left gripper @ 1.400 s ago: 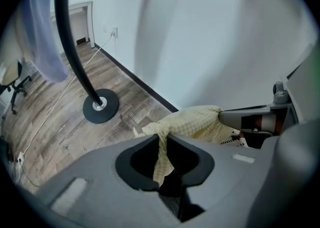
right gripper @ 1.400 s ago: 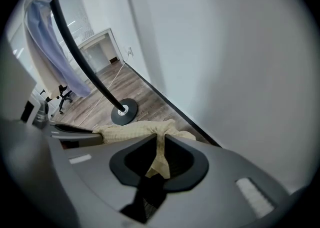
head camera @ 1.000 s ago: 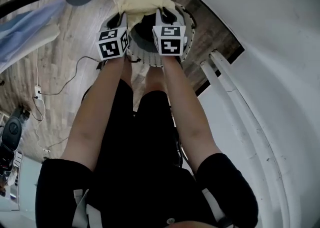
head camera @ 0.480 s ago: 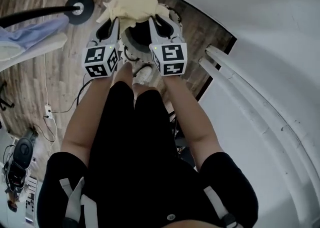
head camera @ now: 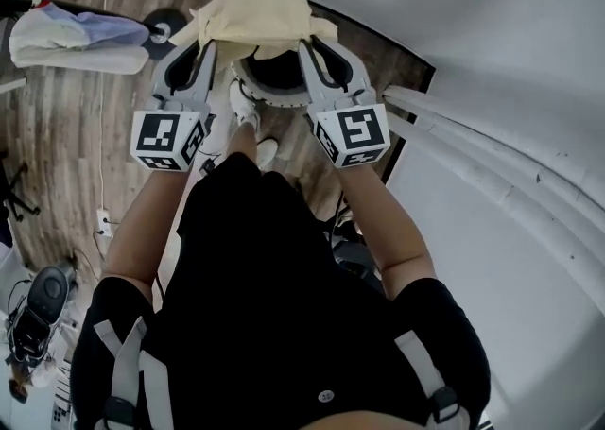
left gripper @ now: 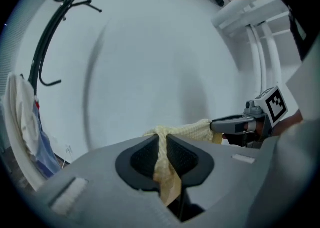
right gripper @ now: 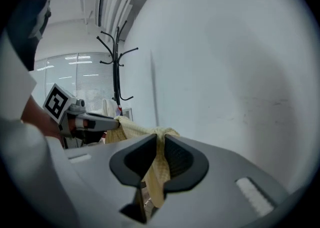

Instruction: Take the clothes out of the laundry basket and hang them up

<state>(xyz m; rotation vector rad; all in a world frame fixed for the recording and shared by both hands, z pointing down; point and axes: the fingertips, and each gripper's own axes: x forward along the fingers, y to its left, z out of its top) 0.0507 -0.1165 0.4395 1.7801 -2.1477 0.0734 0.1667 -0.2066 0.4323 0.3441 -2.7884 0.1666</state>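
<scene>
A pale yellow waffle-weave cloth (head camera: 253, 18) is stretched between my two grippers, above the round white laundry basket (head camera: 248, 90). My left gripper (head camera: 205, 44) is shut on the cloth's left edge, and its pads pinch a fold (left gripper: 162, 158). My right gripper (head camera: 309, 44) is shut on the right edge, with cloth hanging down between its pads (right gripper: 158, 167). Each gripper view shows the other gripper: the right one (left gripper: 224, 123) and the left one (right gripper: 116, 121), both holding the same cloth. The basket's inside is dark and mostly hidden by the cloth.
A black coat stand (right gripper: 117, 66) rises by the white wall; its round base (head camera: 167, 23) rests on the wood floor. Blue and white clothes (head camera: 74, 38) hang at the left. White pipes (head camera: 492, 168) run along the wall at the right. Cables (head camera: 102, 182) lie on the floor.
Both grippers have risen with the yellow cloth, away from the basket, and moved further apart, so the cloth now spreads wider between them.
</scene>
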